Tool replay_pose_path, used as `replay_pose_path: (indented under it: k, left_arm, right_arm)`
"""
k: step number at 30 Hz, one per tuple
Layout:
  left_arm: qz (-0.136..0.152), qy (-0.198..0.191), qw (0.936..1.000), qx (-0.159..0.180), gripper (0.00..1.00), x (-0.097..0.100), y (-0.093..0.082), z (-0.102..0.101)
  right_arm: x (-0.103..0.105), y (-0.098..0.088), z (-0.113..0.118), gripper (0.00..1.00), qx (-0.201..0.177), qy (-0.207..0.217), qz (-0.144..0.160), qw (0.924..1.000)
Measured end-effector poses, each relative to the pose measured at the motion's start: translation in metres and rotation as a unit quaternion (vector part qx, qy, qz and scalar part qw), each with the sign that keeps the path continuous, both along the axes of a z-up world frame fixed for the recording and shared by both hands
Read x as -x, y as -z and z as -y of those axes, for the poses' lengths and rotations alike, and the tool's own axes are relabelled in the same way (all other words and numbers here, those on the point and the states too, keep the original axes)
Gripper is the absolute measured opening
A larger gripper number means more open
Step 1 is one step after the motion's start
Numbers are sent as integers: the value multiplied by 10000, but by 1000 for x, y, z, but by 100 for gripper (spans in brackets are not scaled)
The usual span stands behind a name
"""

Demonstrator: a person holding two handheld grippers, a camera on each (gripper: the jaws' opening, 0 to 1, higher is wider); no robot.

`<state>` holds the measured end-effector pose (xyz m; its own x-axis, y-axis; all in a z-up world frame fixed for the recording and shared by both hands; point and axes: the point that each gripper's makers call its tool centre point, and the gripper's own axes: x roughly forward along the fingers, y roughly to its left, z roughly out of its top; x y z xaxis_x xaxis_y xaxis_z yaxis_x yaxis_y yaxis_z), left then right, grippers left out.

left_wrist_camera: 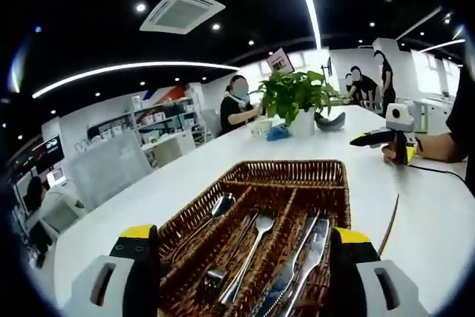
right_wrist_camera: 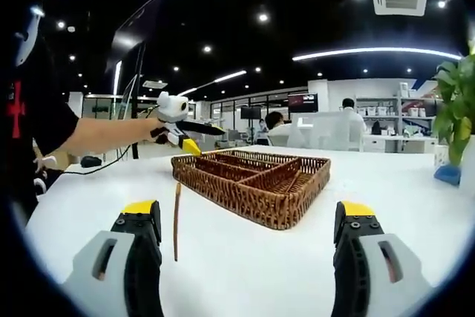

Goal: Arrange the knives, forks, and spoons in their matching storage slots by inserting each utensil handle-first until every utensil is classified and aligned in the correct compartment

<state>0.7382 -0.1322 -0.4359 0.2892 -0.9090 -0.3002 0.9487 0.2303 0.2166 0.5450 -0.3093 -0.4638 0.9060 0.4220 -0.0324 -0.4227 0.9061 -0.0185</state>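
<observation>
Left tongs [left_wrist_camera: 245, 280] gape wide over the wicker cutlery tray [left_wrist_camera: 326, 171] on the white desk [left_wrist_camera: 423, 220], spoons [left_wrist_camera: 219, 208], fork [left_wrist_camera: 261, 226] and knives [left_wrist_camera: 315, 246] already slotted. Right tongs [right_wrist_camera: 249, 257] stand wide too, holding nothing, backed off, likely to keep clear.

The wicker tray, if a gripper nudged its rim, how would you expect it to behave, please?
The wicker tray would probably slide rather than tip: it looks low and wide on a smooth white table. Its woven walls may flex slightly, and the loose cutlery would likely shift.
</observation>
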Motion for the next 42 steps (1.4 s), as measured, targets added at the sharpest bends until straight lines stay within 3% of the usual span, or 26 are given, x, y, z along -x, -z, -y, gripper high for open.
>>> replay_pose_path:
  k: [3, 8, 14, 18, 28, 30, 32, 42]
  left_arm:
    - [11, -145, 9999, 66, 100, 9, -3, -8]
    - [-39, -519, 9975, 470, 100, 22, -16, -23]
    - [-100, -653, 9965, 511, 100, 46, -3, -41]
    - [-271, -816, 9933, 771, 100, 61, 6, -59]
    - [-289, -996, 9905, 906, 100, 102, 26, -86]
    - [36, -1134, 9895, 900, 100, 102, 26, -93]
    - [-156, -1124, 9898, 858, 100, 110, 33, -96]
    - [-99, -1157, 9890, 915, 100, 124, 32, -107]
  right_arm:
    - [0, -1, 1, 100, 16, 19, 27, 10000]
    - [2, 0, -7, 100, 134, -177, 40, 9997]
    - [1, 1, -10, 100, 208, -169, 44, 9996]
    - [3, -1, -9, 100, 194, -139, 92, 9997]
    - [6, -1, -14, 100, 292, -174, 154, 9993]
    - [7, -2, -16, 100, 268, -239, 182, 9992]
    - [9, -3, -17, 100, 262, -253, 198, 9991]
    - [12, -5, -19, 100, 317, -286, 256, 9988]
